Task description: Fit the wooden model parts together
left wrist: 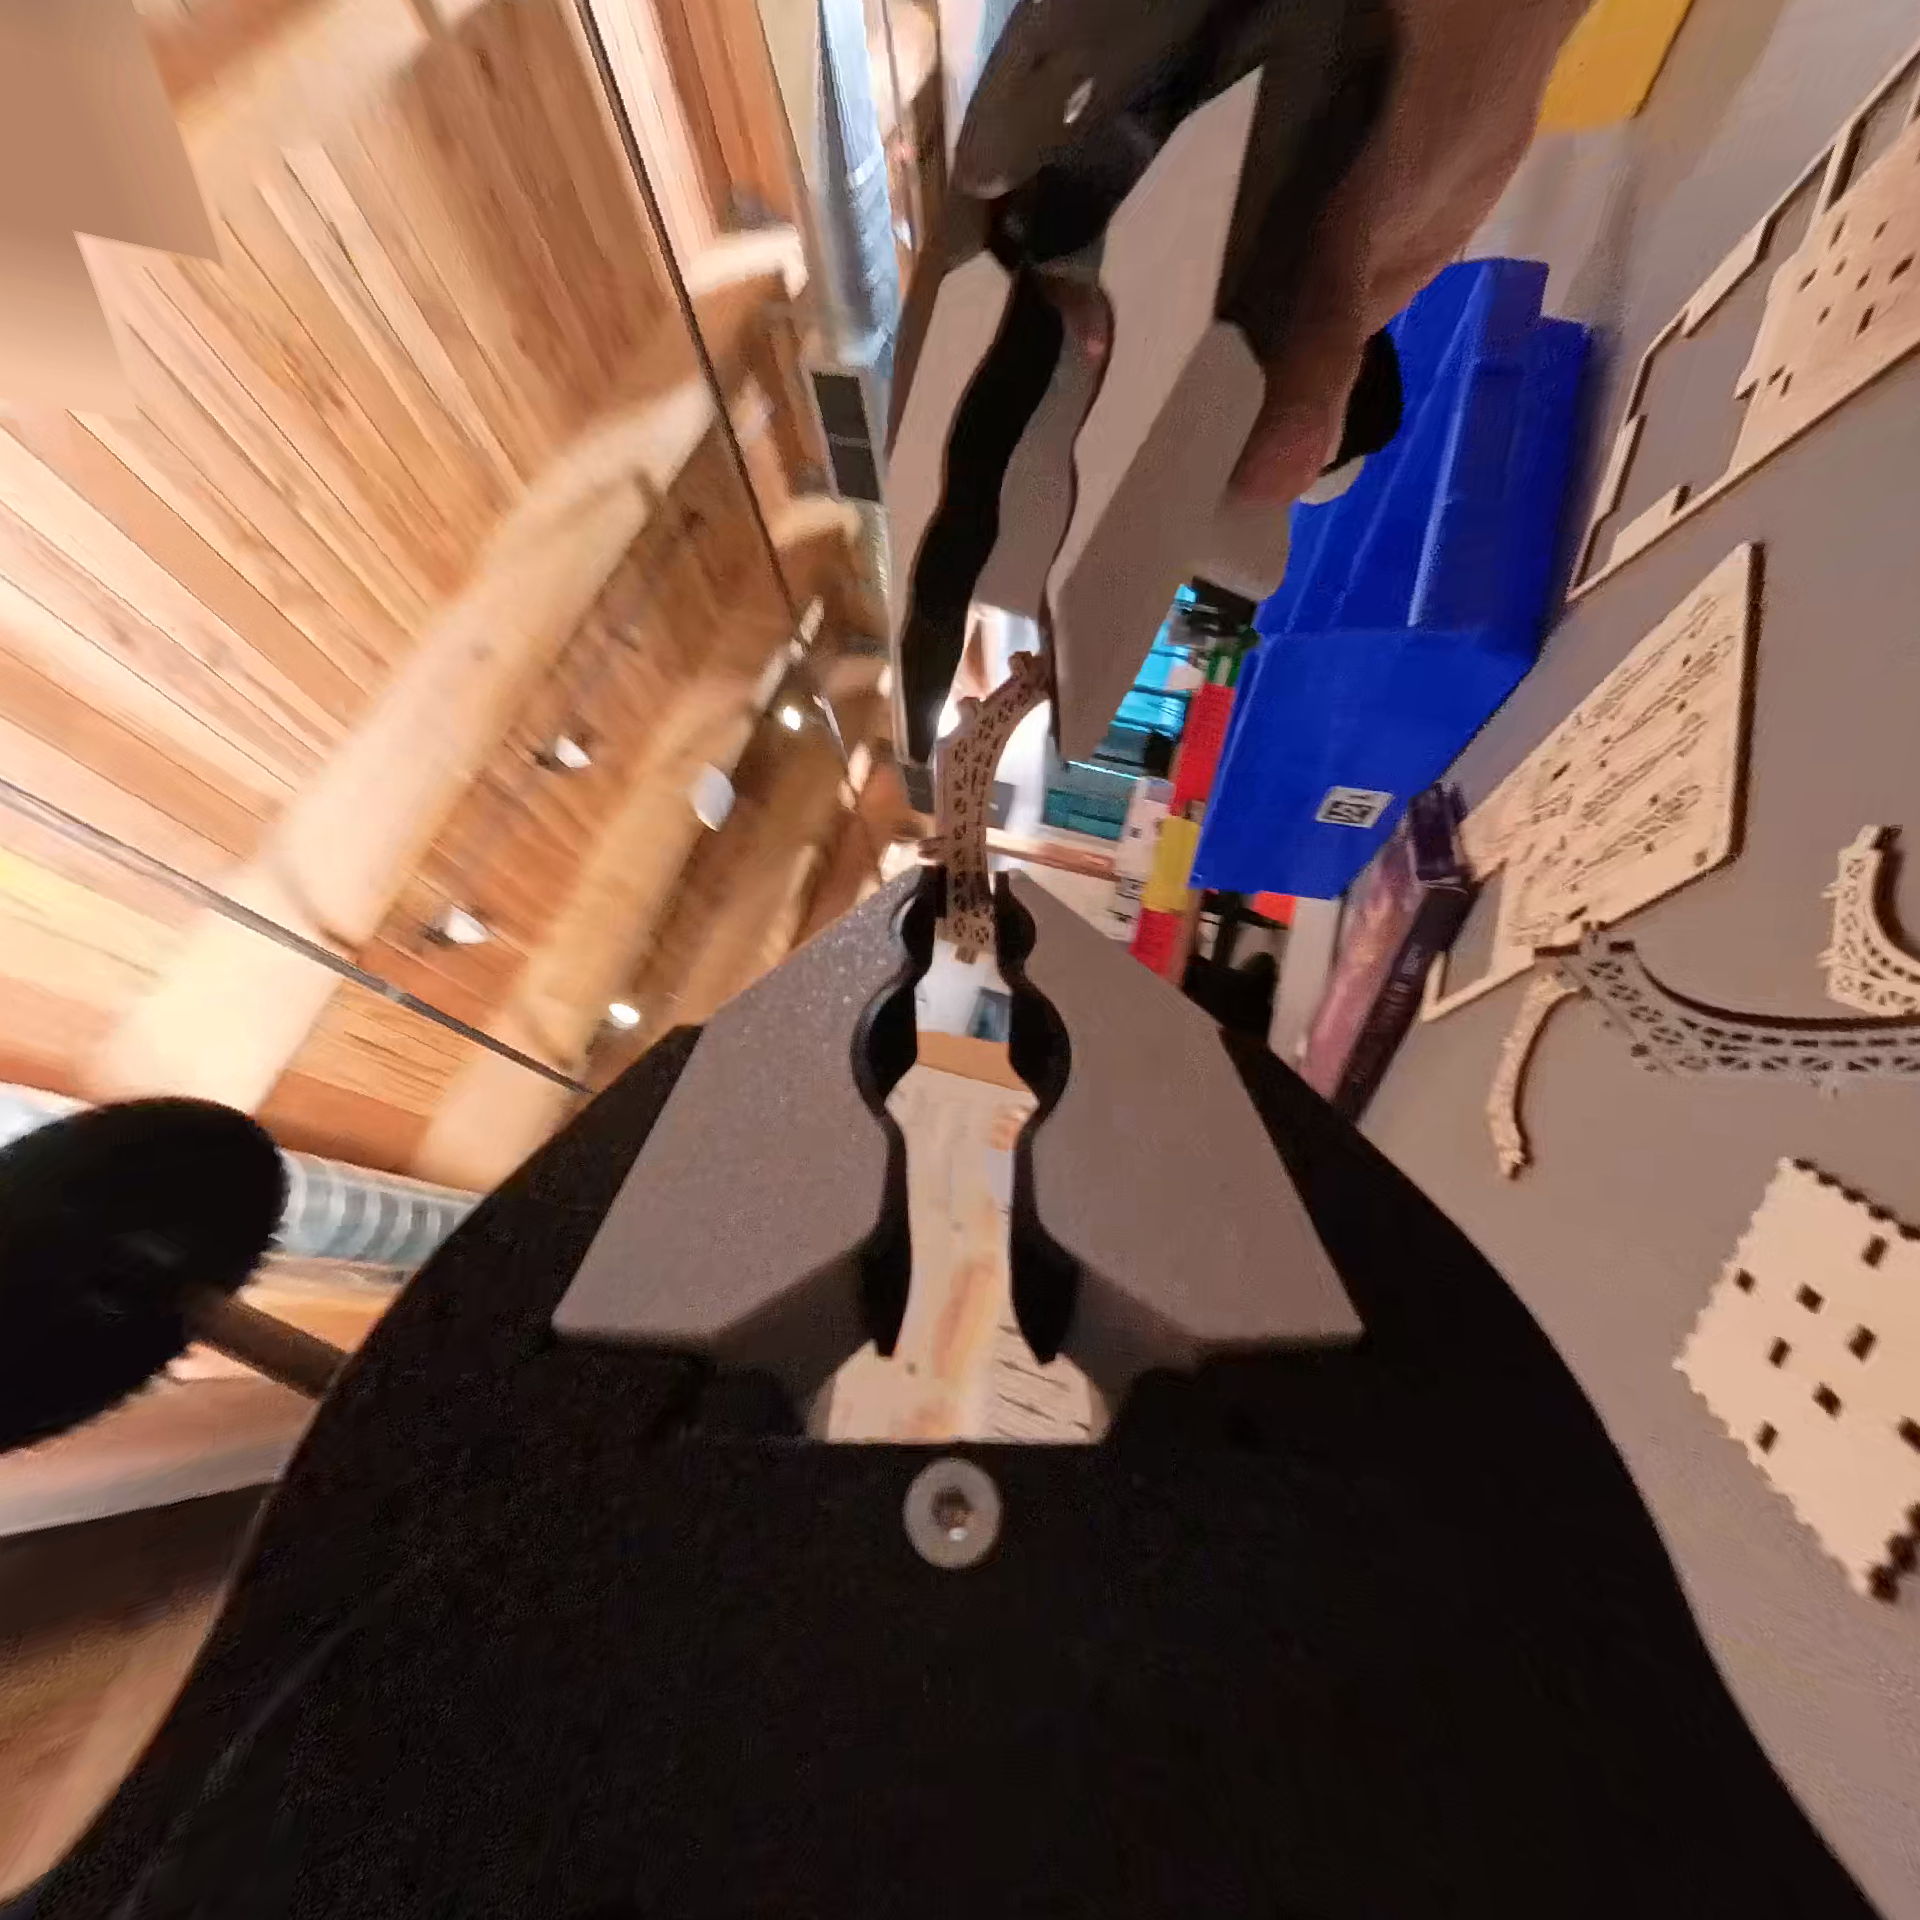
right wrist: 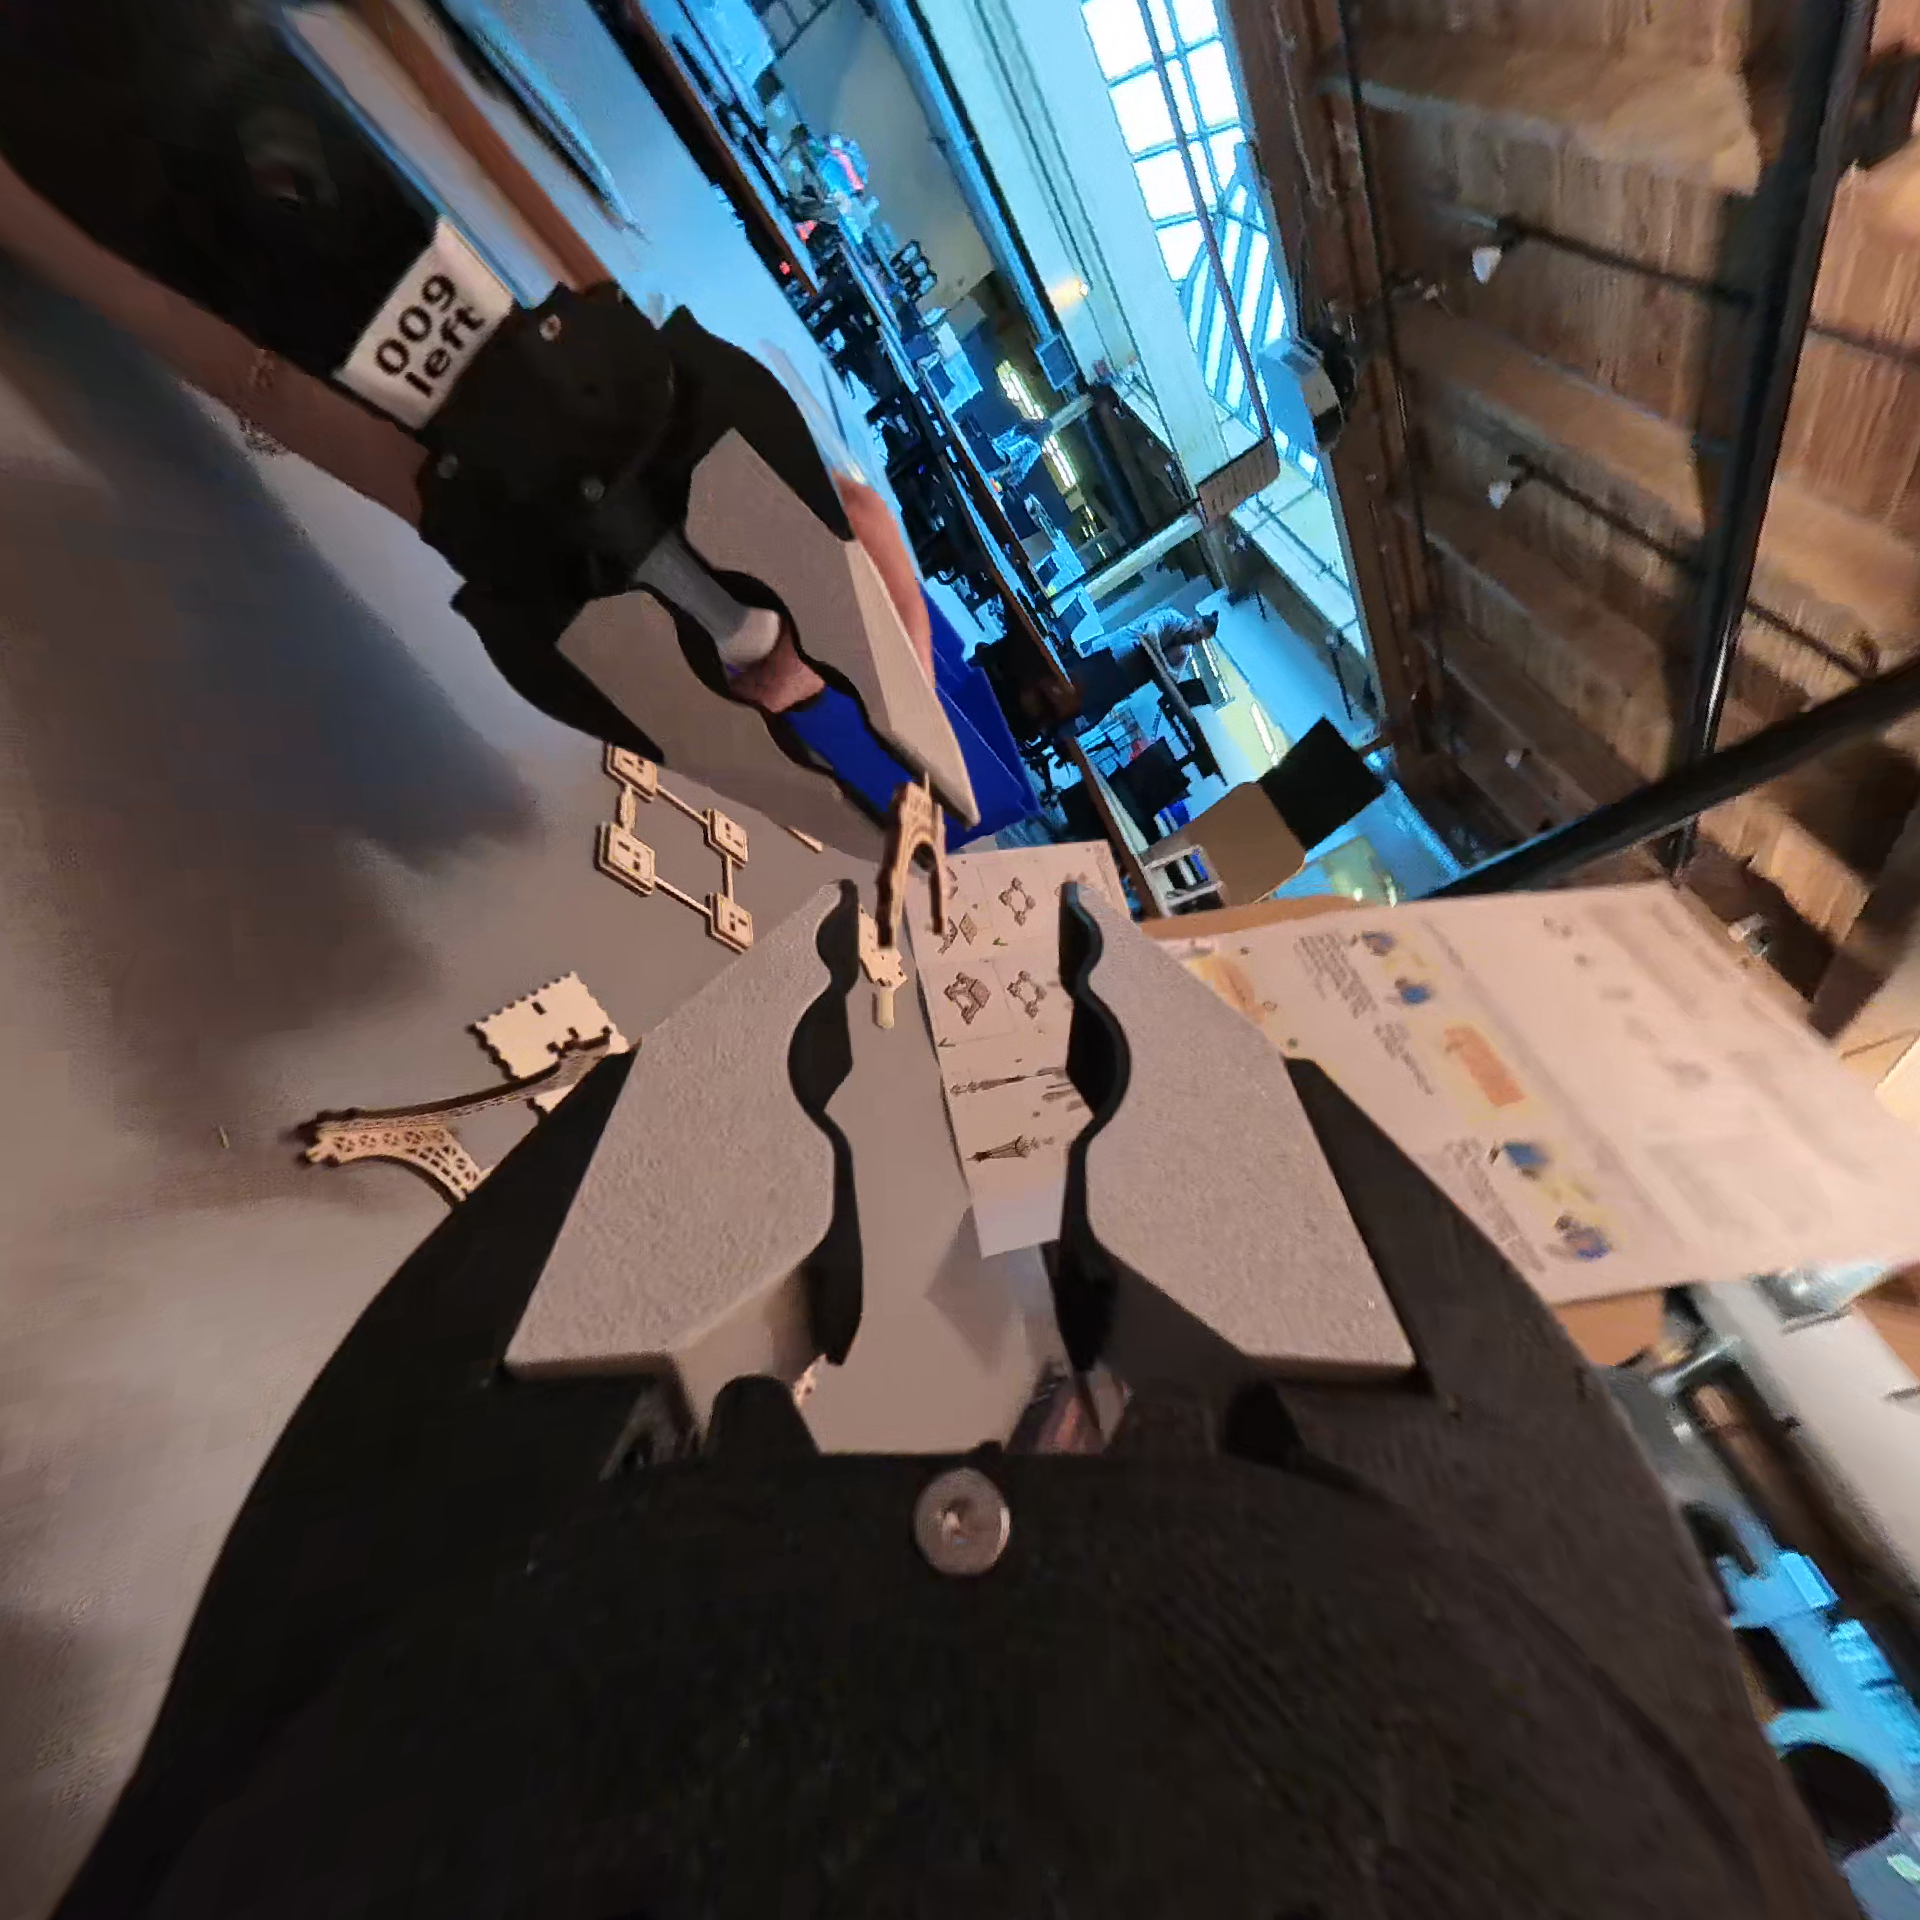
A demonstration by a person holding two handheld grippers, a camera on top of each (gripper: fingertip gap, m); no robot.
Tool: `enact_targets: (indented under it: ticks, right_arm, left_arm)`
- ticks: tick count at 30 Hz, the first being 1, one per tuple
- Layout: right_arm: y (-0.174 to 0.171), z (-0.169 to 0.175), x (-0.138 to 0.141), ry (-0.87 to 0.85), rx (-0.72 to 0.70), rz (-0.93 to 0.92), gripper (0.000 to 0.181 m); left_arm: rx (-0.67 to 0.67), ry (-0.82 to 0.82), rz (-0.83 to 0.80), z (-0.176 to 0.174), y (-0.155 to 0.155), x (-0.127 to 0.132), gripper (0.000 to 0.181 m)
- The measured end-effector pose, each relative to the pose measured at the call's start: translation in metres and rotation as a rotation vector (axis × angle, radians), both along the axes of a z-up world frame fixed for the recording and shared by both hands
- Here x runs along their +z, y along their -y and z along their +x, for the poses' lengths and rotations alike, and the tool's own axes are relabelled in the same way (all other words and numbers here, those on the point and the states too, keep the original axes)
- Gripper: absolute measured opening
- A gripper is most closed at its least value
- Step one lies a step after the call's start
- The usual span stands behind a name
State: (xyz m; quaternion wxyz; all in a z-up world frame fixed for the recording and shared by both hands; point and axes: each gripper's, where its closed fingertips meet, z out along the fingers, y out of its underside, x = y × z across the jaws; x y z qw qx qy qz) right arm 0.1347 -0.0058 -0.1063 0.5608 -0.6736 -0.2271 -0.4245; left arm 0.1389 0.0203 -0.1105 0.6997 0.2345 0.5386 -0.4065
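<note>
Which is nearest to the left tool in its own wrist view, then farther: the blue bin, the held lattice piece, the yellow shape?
1. Held lattice piece, at the left tool tips.
2. Blue bin, ahead, right.
3. Yellow shape, far top right.

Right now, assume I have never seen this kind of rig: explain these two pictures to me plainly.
There is no robot here. A person holds a two-finger gripper in each hand. Each gripper carries a camera looking out along its fingers, so each picture is one gripper's own view. The left wrist view shows the left gripper pinching a small wooden lattice part. The right wrist view shows the right gripper with its fingers apart, holding nothing, close to that part. On the grey table lie cut wooden sheets, a curved lattice piece, a square notched plate, a blue bin and a paper sheet of diagrams.
</note>
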Motion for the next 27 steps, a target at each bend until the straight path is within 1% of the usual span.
enact_targets:
  ticks: [1, 3, 5, 8, 11, 14, 16, 18, 20, 22, 24, 25, 27]
  right_arm:
    - [-0.003, -0.003, -0.001, 0.038, -0.005, -0.025, 0.036]
    - [-0.007, -0.007, -0.001, 0.101, -0.014, -0.05, 0.034]
    - [-0.008, -0.009, -0.002, 0.126, -0.015, -0.07, 0.03]
    - [-0.011, -0.016, 0.002, 0.163, 0.003, -0.047, 0.022]
    - [-0.013, -0.02, 0.005, 0.197, 0.007, -0.039, 0.005]
    - [-0.012, -0.017, 0.005, 0.208, -0.005, -0.043, 0.0]
    - [-0.01, -0.016, 0.005, 0.184, 0.003, -0.046, 0.0]
    - [-0.005, -0.012, 0.007, 0.167, 0.005, -0.022, 0.0]
    - [0.001, -0.001, 0.003, 0.131, -0.028, -0.039, 0.0]
    - [0.008, 0.012, -0.001, 0.176, -0.107, -0.081, 0.0]
    - [0.015, 0.034, -0.013, 0.202, -0.258, -0.188, 0.0]
    - [0.015, 0.041, -0.022, 0.21, -0.305, -0.253, 0.0]
    - [0.01, 0.046, -0.035, 0.221, -0.34, -0.323, 0.0]
  left_arm:
    - [-0.011, 0.029, -0.005, -0.004, 0.001, 0.0, 0.007]
    - [-0.029, 0.03, -0.051, -0.009, -0.002, 0.004, 0.007]
    - [-0.031, 0.044, -0.074, -0.01, -0.006, 0.01, 0.007]
    - [-0.037, 0.06, -0.081, -0.013, -0.009, 0.015, 0.007]
    - [-0.037, 0.063, -0.076, -0.014, -0.011, 0.013, 0.007]
    - [-0.047, 0.03, -0.088, -0.013, -0.01, 0.01, 0.006]
    - [-0.07, -0.042, -0.121, -0.011, -0.009, 0.009, 0.021]
    - [-0.096, -0.131, -0.162, -0.008, -0.01, 0.009, 0.018]
    - [-0.097, -0.263, -0.167, 0.001, -0.009, 0.001, 0.022]
    - [-0.069, -0.359, -0.162, 0.01, -0.01, -0.008, 0.017]
    - [-0.012, -0.465, -0.146, 0.022, -0.009, -0.02, 0.014]
    - [-0.006, -0.509, -0.121, 0.023, -0.006, -0.026, 0.013]
    - [0.004, -0.543, -0.068, 0.023, 0.002, -0.033, 0.015]
